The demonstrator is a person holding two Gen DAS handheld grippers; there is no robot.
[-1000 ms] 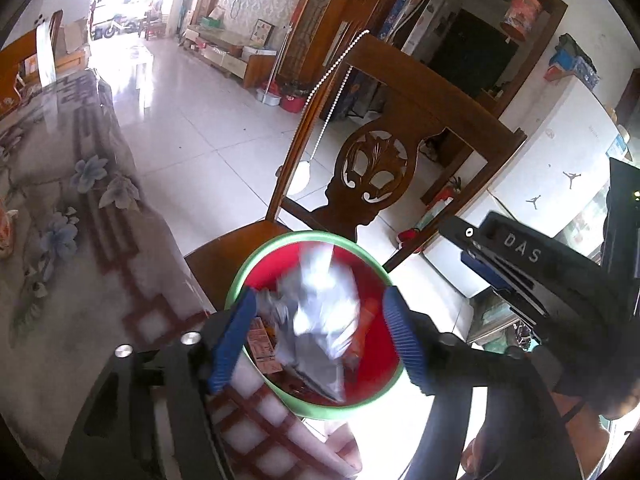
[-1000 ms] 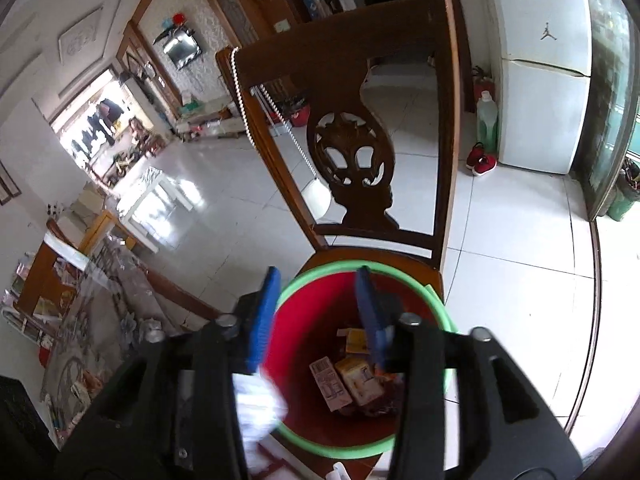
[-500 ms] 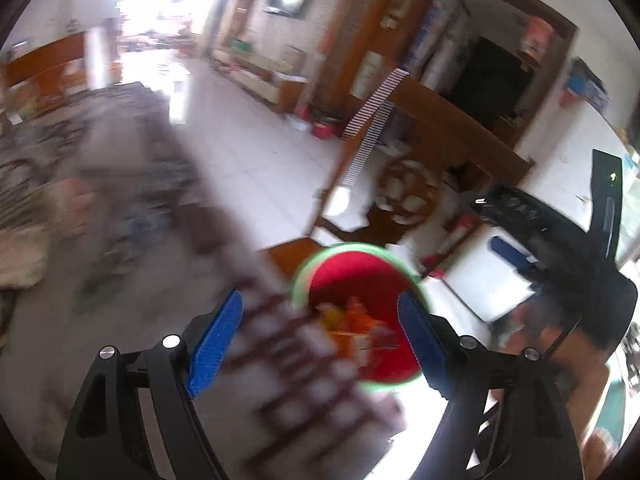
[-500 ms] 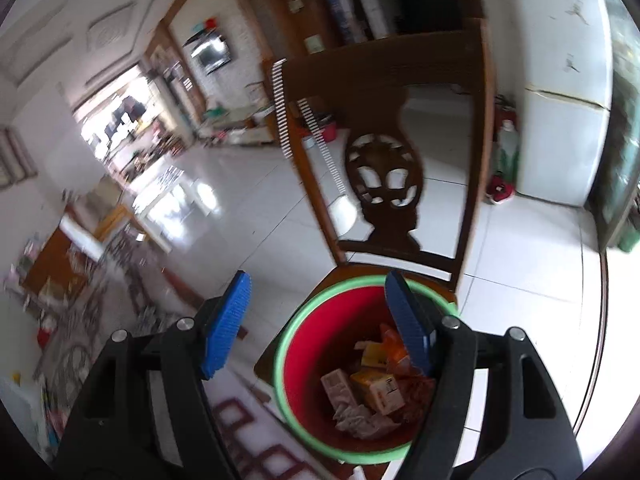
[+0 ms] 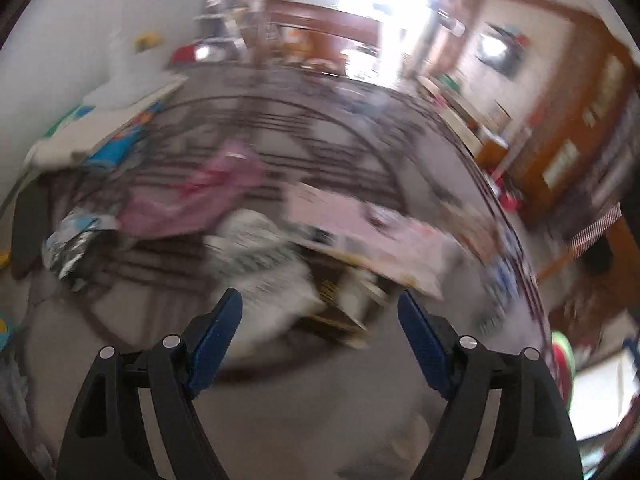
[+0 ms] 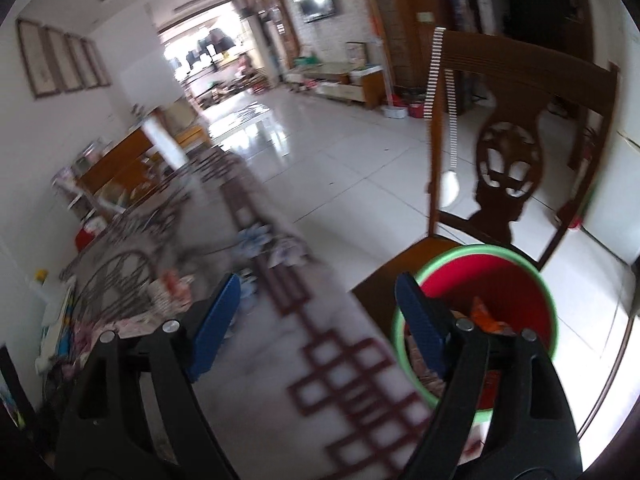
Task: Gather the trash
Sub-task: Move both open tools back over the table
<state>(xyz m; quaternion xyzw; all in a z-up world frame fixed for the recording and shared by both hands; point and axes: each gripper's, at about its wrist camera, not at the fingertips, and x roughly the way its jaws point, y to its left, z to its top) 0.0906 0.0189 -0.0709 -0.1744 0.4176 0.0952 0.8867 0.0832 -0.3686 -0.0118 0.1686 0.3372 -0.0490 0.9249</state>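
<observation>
The left wrist view is blurred by motion. My left gripper [image 5: 320,308] is open and empty above the patterned tablecloth [image 5: 280,400]. Ahead of it lie a crumpled white wrapper [image 5: 256,248], a pink bag [image 5: 208,196], a pale pink flat pack [image 5: 360,216] and a silver foil wrapper [image 5: 72,244]. My right gripper [image 6: 318,292] is empty, its jaws still opening, over the table's edge. The red bucket with a green rim [image 6: 500,280] stands on a wooden chair [image 6: 508,132] at the right and holds several pieces of trash [image 6: 484,316].
The bucket's rim [image 5: 564,356] shows at the right edge of the left wrist view. White boxes and coloured items [image 5: 104,136] crowd the table's far left side. Beyond the table's edge [image 6: 280,216] lies a shiny tiled floor [image 6: 340,152], with cabinets along the far wall.
Both grippers swung away from the bucket toward the table, the left one much farther. The crumpled trash seen between each one's jaws is gone from them. The right jaws opened wide.
</observation>
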